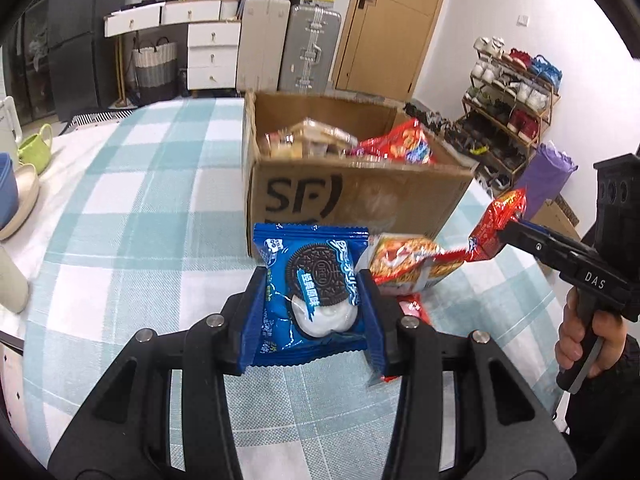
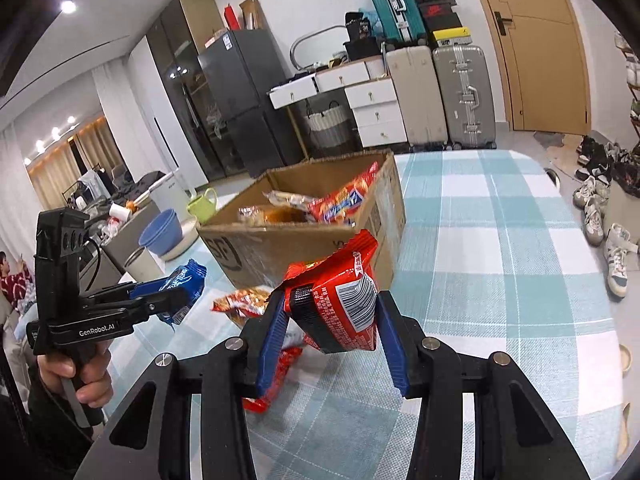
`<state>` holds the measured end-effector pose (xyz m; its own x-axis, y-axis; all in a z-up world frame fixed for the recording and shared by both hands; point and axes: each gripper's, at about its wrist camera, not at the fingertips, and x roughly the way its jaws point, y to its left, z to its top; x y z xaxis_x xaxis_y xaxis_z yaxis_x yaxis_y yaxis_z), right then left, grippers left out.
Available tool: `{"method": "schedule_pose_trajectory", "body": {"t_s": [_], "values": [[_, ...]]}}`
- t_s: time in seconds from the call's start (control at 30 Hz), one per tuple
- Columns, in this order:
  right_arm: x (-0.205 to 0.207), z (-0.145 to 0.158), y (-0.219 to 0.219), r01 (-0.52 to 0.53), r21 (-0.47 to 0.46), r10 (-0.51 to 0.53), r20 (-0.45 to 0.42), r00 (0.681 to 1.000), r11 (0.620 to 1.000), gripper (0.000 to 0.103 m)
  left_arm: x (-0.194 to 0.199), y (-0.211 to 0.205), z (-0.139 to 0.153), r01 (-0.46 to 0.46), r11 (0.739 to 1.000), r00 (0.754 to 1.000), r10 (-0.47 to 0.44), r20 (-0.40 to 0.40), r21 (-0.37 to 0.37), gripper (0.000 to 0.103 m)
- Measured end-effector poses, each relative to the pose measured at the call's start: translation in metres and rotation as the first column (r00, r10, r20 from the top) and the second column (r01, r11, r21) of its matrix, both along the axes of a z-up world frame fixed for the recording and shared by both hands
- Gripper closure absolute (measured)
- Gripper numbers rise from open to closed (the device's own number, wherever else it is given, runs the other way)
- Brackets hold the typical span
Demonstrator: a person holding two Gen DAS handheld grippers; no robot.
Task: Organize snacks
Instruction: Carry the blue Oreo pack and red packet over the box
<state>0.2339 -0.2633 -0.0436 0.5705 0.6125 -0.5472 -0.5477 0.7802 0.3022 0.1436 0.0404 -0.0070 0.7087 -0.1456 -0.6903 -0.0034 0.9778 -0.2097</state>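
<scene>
1. Left gripper (image 1: 316, 300) clamped on a blue glossy Oreo cookie packet (image 1: 310, 288), held up off the checked teal-and-white cloth worktop (image 1: 132, 216), packet face toward the camera, long axis running roughly up-down between the blue pads.
2. Right gripper (image 2: 332, 320) clamped on a red crinkly foil snack packet (image 2: 340, 300), barcode side facing the camera, also lifted clear of the worktop.
3. Key relation: open brown cardboard box with "SF" printed on the side (image 1: 352, 196) sitting straight ahead of both grippers, a bit higher in frame, opening up. Already loaded with a red chip bag (image 1: 400, 144) and some clear-wrapped pastries (image 1: 304, 140).
4. Looks like the left one sits nearer the front wall, almost square-on; the right one comes in from the box's right corner at an angle. Hard to call which is truly closer.
5. Next move probably means up and forward over the near rim for either packet. Near wall is the edge to clear, so lift first.
6. Still loose on the worktop just in front of the box: an orange-red noodle snack bag (image 1: 404, 264) and another small red packet (image 2: 276, 376) partly hidden under the grippers.
7. Plenty of open cloth to the right of the box; left side has a blue plastic bowl (image 2: 162, 232) and a green cup (image 1: 36, 144), well apart.
</scene>
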Motion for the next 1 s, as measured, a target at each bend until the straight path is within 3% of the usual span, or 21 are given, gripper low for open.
{"method": "schedule_pose_trajectory", "body": {"t_s": [0.5, 1.0], "values": [[0.003, 0.040, 0.010, -0.012, 0.050, 0.008, 0.071, 0.997, 0.999, 0.058, 0.010, 0.005, 0.055, -0.036, 0.999, 0.995, 0.036, 0.091, 0.005, 0.062], [0.034, 0.054, 0.035, -0.033, 0.068, 0.028, 0.077, 0.997, 0.997, 0.058, 0.054, 0.001, 0.078, -0.030, 0.999, 0.990, 0.026, 0.138, 0.026, 0.062]]}}
